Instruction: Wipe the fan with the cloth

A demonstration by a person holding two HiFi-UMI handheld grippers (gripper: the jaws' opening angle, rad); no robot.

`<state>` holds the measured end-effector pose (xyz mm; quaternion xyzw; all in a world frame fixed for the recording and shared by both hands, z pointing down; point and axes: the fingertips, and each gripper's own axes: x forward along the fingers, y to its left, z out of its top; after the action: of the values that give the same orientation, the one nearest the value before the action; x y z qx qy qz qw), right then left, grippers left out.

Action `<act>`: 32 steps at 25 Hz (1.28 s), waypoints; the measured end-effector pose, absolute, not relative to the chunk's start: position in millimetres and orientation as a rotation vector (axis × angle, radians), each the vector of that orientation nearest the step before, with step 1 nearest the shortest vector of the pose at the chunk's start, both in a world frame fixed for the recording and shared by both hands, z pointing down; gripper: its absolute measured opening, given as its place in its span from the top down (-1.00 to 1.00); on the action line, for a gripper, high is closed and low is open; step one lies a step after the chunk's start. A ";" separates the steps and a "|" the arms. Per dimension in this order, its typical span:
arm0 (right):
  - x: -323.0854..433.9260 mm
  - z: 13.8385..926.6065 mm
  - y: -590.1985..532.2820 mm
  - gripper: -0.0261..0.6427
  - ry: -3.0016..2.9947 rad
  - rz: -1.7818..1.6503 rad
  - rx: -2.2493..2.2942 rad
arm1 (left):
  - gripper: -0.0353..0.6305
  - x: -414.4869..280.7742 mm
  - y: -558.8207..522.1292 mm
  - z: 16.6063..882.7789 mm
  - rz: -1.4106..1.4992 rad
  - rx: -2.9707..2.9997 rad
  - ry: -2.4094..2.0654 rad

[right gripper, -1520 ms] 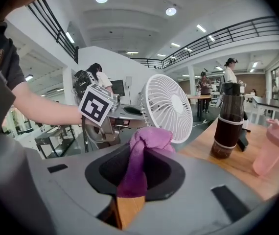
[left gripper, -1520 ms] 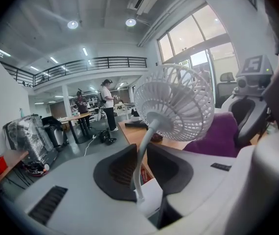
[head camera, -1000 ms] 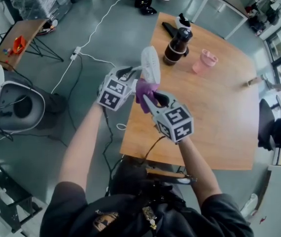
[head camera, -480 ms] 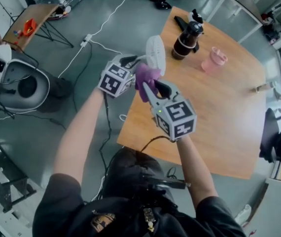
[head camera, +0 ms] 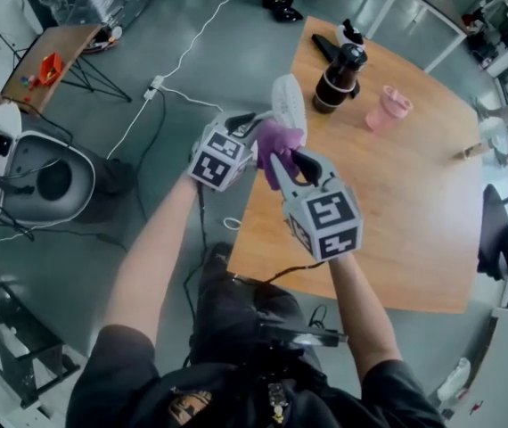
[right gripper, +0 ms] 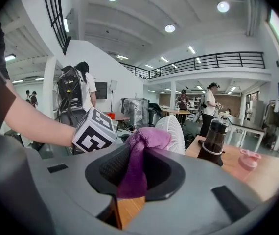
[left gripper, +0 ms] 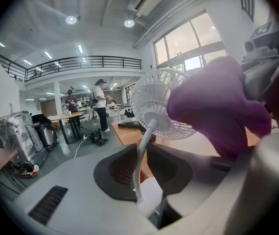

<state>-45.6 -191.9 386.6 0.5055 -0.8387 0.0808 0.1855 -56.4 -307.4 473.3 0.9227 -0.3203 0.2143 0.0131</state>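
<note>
Over table edge, arms outstretched, cloth against fan

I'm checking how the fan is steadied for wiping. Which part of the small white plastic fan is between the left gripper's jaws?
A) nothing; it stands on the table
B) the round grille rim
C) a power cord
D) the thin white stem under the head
D: the left gripper has its jaws closed on the thin white stem of the small white plastic fan; the right gripper holds the purple cloth.
</note>
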 end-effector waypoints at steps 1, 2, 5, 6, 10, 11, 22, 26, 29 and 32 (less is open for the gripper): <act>-46.7 386.3 -194.3 0.67 -2.333 0.223 1.437 | 0.67 -55.7 -305.8 474.7 0.671 2.891 -0.980; -47.2 385.3 -197.5 0.67 -2.304 0.220 1.452 | 0.68 -55.1 -304.6 476.0 0.675 2.909 -0.961; -48.2 383.4 -207.7 0.67 -2.205 0.246 1.526 | 0.70 -53.4 -305.0 477.7 0.685 2.969 -0.880; -50.0 383.5 -210.9 0.67 -2.181 0.257 1.555 | 0.70 -53.5 -305.4 477.8 0.679 2.980 -0.849; -60.1 382.1 -224.2 0.67 -2.150 0.291 1.637 | 0.70 -54.6 -307.6 476.2 0.642 3.008 -0.744; -61.1 385.2 -223.9 0.67 -2.143 0.304 1.643 | 0.70 -53.6 -307.3 476.0 0.638 3.013 -0.715; -23.7 468.5 -205.1 0.67 -2.132 0.488 1.682 | 0.70 -53.1 -309.6 477.8 0.678 3.005 -0.621; 1.6 485.9 -202.9 0.68 -2.128 0.517 1.659 | 0.70 -52.1 -307.6 477.1 0.708 2.990 -0.650; 25.3 485.9 -194.0 0.68 -2.135 0.531 1.680 | 0.70 -52.9 -305.9 477.2 0.736 2.975 -0.680; 42.1 465.6 -186.1 0.68 -2.180 0.494 1.708 | 0.70 -53.8 -307.4 475.4 0.760 2.968 -0.718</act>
<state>42.1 -186.1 465.6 0.5991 -0.7645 0.1730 0.1633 -53.8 -307.4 475.4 0.9432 -0.2282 0.2414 -0.0025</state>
